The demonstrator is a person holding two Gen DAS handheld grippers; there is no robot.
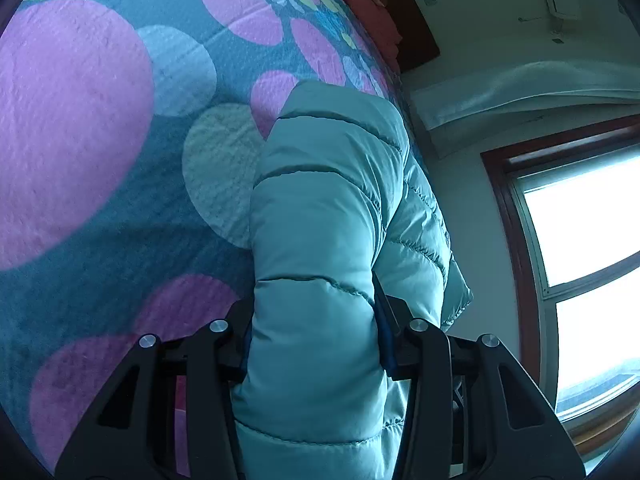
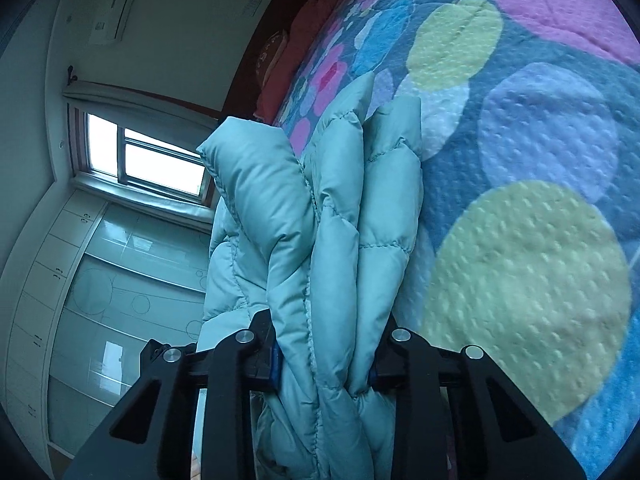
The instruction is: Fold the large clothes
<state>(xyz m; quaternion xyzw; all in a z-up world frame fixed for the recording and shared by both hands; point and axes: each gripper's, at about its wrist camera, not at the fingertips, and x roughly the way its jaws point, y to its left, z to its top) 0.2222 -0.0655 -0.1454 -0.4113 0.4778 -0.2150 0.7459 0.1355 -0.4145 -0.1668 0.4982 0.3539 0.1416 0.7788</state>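
Both tongs are clamped on the puffy teal jacket (image 1: 316, 240): left tongs (image 1: 314, 332) pinch one thick fold, right tongs (image 2: 324, 356) squeeze several bunched layers, above the spotted bedspread (image 2: 540, 160).

Your left gripper (image 1: 314, 344) hides its fingertips behind a thick fold of the teal puffer jacket (image 1: 320, 240), so you cannot see where they press the fabric. The jacket runs off the bottom edge of the left wrist view, and its far side disappears behind its own bulk. Your right gripper (image 2: 324, 360) is buried the same way among several bunched jacket layers (image 2: 320, 220), whose count is unclear. The window (image 1: 580, 240) is blown out white and cut by the right edge. On the wall, the air conditioner (image 2: 104, 12) carries labels too small to read. The dotted bedspread (image 2: 520, 160) blurs towards the picture's rim.
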